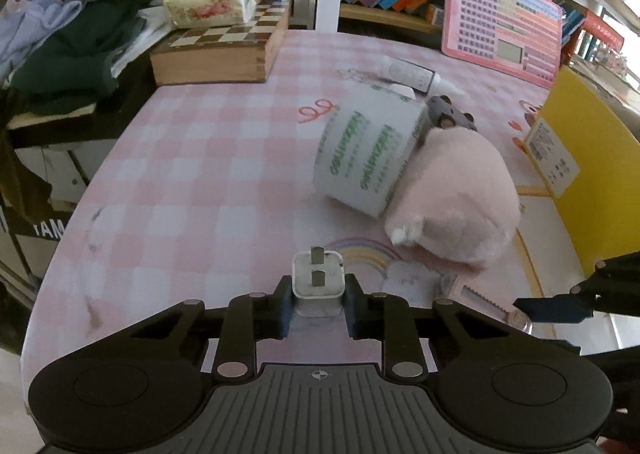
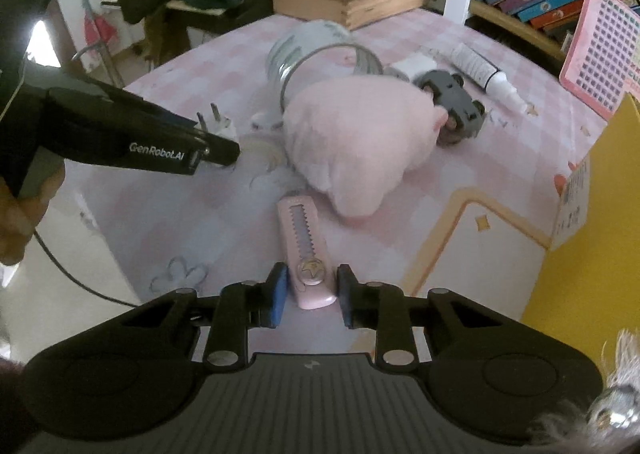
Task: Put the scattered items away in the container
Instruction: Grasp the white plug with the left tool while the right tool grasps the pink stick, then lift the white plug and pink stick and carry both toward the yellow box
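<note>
**Listener:** What do your fingers have right now?

**Operator:** My left gripper (image 1: 318, 304) is closed on a white plug adapter (image 1: 318, 286). Both pads press its sides, and its two metal prongs point up and away from me. My right gripper (image 2: 310, 296) straddles the near end of a pink utility knife (image 2: 308, 254) lying flat on the worktop (image 1: 180, 173). Narrow gaps show on both sides of the knife, so I judge that the pads are not yet pressing it.

**Listener:** And around them?

**Operator:** Just past the knife sits a pink plush toy (image 2: 360, 141). A roll of tape (image 1: 368, 157) leans against it, a grey toy car (image 2: 452, 101) touches its far side, and a small tube (image 2: 480, 69) lies beyond. The yellow container (image 1: 580, 157) stands at the right edge of the worktop, near the plush.

**Listener:** How should this step go?

**Operator:** I think the right fingers should finish closing squarely across the knife's body, then lift straight up so the knife clears the plush. The adapter looks firmly seated, so I would carry it level to the yellow container.

**Listener:** How are the hands posed?

**Operator:** Both grippers tilt steeply down toward the worktop. From the right view, the left gripper reaches in from the left side, with a hand (image 2: 16, 221) gripping its handle.
</note>
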`<state>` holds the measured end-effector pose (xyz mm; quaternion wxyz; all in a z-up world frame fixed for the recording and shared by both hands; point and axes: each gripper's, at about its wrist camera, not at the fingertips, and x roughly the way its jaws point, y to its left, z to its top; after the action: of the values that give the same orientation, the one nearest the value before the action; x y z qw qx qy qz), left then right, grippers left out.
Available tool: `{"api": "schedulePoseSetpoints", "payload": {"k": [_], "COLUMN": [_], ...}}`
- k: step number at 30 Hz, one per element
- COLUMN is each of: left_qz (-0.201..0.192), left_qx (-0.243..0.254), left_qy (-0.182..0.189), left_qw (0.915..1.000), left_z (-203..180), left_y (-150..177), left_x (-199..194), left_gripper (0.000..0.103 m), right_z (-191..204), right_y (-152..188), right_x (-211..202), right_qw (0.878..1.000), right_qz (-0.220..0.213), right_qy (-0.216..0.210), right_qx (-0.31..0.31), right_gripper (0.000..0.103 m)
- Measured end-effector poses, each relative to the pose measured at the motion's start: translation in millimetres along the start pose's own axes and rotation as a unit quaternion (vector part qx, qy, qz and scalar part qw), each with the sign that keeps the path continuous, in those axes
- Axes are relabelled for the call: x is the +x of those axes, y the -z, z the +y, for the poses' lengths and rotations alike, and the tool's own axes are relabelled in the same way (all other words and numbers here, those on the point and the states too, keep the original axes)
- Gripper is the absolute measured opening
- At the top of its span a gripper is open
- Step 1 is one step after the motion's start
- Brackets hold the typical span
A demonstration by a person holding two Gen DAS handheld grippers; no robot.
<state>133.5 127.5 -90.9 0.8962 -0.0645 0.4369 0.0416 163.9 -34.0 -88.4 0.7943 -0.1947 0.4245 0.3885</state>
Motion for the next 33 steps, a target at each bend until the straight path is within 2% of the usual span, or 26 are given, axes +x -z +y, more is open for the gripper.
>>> {"api": "schedulePoseSetpoints", "payload": {"k": [3, 8, 10, 12, 17, 25, 33], "left_qz": [0.000, -0.001, -0.004, -0.008, -0.006, -0.036, -0.065], "left_qx": [0.005, 0.018, 0.019, 0.019, 0.009, -0.020, -0.056], "left_qy": [-0.002, -0.010, -0.011, -0.011, -0.001, 0.013, 0.046], "left_qw": [1.0000, 0.9998, 0.9998, 0.9997, 0.9999, 0.9991, 0.9952], "left_z": [-3, -5, -5, -5, -2, 2, 1], "left_y": [2, 2, 3, 3, 2, 3, 6], "left_x": [-1, 1, 1, 2, -1, -35, -78], "left_gripper": [0.024, 0.027, 0.028, 0.027, 0.024, 0.024, 0.024], "right_z": [0, 4, 4, 7, 10, 9, 4], "right_y": [-4, -9, -9, -9, -9, -8, -3], "right_x": [4, 10, 10, 9, 7, -19, -59], "right_qw": [1.000, 1.000, 1.000, 1.000, 0.999, 0.999, 0.997], "right_qz": [-0.007, -0.016, -0.015, -0.016, -0.012, -0.035, -0.064], "right_qy": [0.005, 0.009, 0.006, 0.002, 0.008, 0.013, 0.018], "right_qx": [0.002, -0.011, -0.012, -0.020, -0.029, -0.008, 0.034], "right_gripper": [0.034, 0.034, 0.031, 0.023, 0.023, 0.023, 0.023]}}
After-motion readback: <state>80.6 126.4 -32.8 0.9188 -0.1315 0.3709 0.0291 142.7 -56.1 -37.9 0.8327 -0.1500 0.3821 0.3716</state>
